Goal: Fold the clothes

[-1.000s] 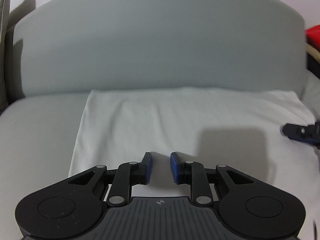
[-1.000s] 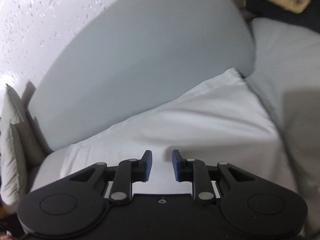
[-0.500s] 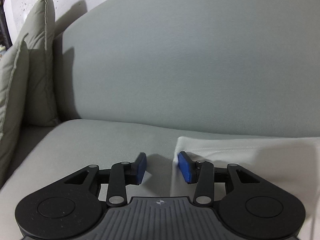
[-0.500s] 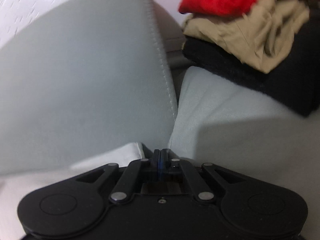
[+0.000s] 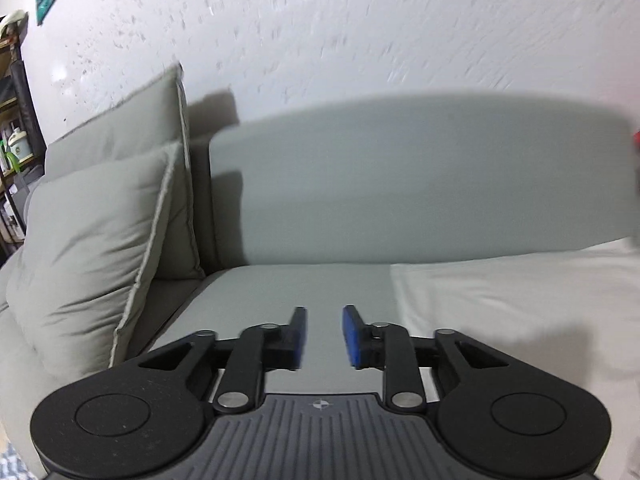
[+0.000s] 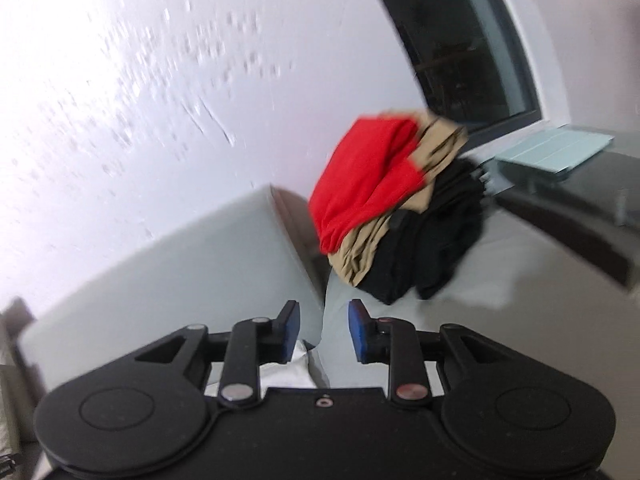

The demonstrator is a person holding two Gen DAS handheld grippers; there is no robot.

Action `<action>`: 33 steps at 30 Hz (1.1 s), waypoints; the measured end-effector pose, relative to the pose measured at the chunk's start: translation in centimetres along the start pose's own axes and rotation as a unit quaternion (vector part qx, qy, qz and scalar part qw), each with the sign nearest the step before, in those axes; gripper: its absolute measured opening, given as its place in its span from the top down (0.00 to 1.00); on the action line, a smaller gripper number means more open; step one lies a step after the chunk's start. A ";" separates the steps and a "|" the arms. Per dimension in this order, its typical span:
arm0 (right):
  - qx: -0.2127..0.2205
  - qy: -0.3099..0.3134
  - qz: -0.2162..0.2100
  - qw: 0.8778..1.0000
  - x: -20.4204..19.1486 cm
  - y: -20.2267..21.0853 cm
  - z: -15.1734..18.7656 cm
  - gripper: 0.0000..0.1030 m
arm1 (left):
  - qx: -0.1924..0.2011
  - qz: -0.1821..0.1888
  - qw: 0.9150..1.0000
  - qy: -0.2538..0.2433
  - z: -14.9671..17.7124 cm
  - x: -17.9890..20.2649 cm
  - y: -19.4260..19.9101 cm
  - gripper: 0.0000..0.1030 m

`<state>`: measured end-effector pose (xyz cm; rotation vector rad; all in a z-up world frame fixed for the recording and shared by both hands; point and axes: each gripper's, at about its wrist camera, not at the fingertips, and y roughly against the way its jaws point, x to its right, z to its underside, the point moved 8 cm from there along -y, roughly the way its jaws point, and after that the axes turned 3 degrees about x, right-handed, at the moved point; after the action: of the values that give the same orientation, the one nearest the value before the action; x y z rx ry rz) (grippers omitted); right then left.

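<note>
- My left tongs [image 5: 323, 337] hang open and empty above the grey sofa seat [image 5: 296, 284].
- The white cloth [image 5: 516, 300] lies flat on the seat to their right, apart from them.
- My right tongs [image 6: 323, 331] are open, empty, facing the clothes pile [image 6: 396, 208]; a white corner [image 6: 298, 364] shows below.

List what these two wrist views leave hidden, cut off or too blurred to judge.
- White garment: left wrist view, cut off at the right edge; its full shape is unknown. In the right wrist view only a scrap shows behind the right claw.
- Clothes pile: right wrist view, motion blur; the count and type of pieces are unclear.
- Shelf items: left wrist view, too small at the left edge.
- Left claw: open, holding nothing.
</note>
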<state>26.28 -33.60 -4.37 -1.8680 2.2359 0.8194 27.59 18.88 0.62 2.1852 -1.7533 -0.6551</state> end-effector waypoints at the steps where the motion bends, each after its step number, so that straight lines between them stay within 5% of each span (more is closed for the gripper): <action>1: -0.002 -0.004 -0.006 1.000 0.1 1.3 -0.3 0.70 | 0.002 0.015 1.000 0.007 0.3 0.0 2.3 0.70; 4: -0.021 -0.016 -0.023 0.999 0.9 4.7 -0.8 0.63 | -0.012 0.055 0.998 0.012 3.1 1.6 7.5 0.64; 10: -0.133 -0.003 -0.049 0.990 0.3 6.4 6.1 0.46 | -0.080 0.113 0.990 -0.002 11.5 6.8 12.1 0.60; 19: -0.288 0.043 -0.087 0.953 -1.8 9.3 16.7 0.64 | -0.153 0.133 0.979 -0.023 18.0 12.0 11.1 0.61; 26: -0.307 0.108 -0.083 0.942 -4.6 8.9 20.3 0.64 | -0.177 0.128 0.975 -0.039 20.1 13.3 10.4 0.60; 33: -0.331 0.176 -0.095 0.922 -5.1 12.7 22.3 0.65 | -0.174 0.120 0.975 -0.065 21.0 12.7 13.4 0.67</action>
<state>9.96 -17.42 -16.95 -2.6662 2.0520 1.4364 7.86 5.03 -13.55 1.7023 -1.7690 -0.9772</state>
